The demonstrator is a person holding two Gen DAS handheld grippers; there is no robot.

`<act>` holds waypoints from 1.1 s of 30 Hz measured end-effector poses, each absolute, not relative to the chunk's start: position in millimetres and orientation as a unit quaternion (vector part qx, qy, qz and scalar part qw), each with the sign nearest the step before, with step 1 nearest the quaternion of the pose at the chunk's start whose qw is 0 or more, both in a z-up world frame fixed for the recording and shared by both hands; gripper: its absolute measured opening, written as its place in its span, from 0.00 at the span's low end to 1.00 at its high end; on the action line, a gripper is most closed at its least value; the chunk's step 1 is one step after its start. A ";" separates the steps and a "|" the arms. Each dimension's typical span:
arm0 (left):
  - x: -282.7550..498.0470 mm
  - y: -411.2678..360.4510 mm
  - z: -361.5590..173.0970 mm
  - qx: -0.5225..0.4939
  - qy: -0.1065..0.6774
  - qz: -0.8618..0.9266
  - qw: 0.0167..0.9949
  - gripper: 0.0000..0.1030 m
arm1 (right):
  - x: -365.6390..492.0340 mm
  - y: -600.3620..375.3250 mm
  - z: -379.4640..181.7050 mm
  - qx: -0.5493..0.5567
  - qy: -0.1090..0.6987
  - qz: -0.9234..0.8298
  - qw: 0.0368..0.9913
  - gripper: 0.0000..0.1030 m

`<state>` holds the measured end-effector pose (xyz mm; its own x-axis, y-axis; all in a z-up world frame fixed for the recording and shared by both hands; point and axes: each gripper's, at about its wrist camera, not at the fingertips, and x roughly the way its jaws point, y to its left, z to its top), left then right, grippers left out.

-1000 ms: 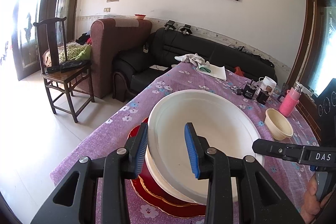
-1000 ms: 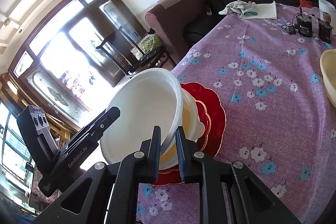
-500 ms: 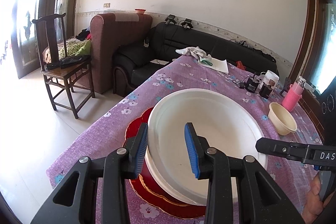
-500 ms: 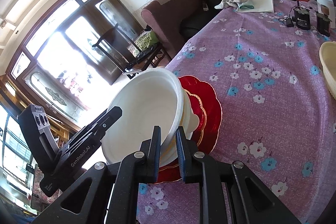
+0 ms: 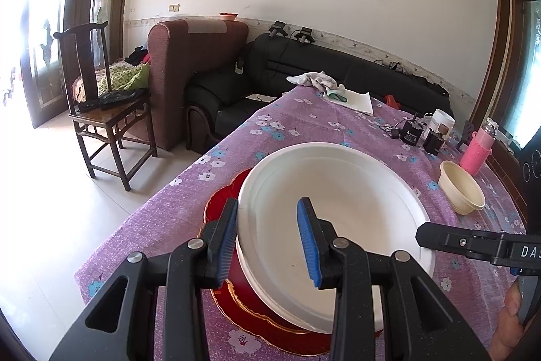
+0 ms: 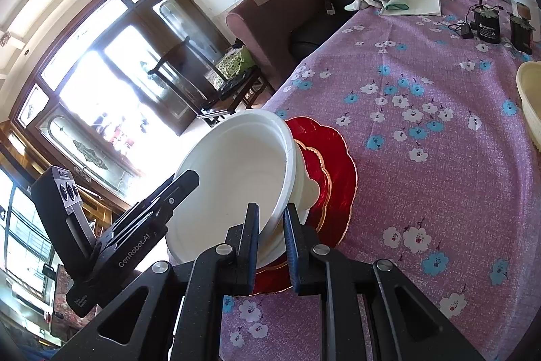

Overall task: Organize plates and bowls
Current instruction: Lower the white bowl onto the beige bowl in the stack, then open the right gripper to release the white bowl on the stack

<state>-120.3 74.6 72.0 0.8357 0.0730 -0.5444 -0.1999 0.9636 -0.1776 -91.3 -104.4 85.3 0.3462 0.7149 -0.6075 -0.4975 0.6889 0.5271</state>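
Observation:
A large white bowl (image 5: 334, 208) sits tilted over a red scalloped plate (image 5: 270, 323) on the purple floral tablecloth. My left gripper (image 5: 267, 242) is open; its fingers straddle the bowl's near left rim, one outside, one inside. My right gripper (image 6: 270, 246) is shut on the white bowl's (image 6: 236, 178) rim, above the red plate (image 6: 334, 164). Another white piece shows under the bowl. A small cream bowl (image 5: 461, 192) stands to the right, also at the right edge of the right wrist view (image 6: 531, 100).
Black chargers (image 5: 419, 136), a white mug (image 5: 443, 120) and a pink bottle (image 5: 478, 151) stand at the far right. A cloth and a folded white paper (image 5: 351, 98) lie at the far end. A wooden chair (image 5: 101, 104) and sofas stand beyond the table's left edge.
Both grippers and the white bowl have lowered slightly toward the red plate. The right gripper stays shut on the rim and the left gripper stays open.

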 end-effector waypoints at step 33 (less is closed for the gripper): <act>-127.1 76.0 70.8 -0.110 0.274 0.081 0.952 0.54 | -98.4 -109.8 87.8 0.125 0.425 0.383 0.810 0.19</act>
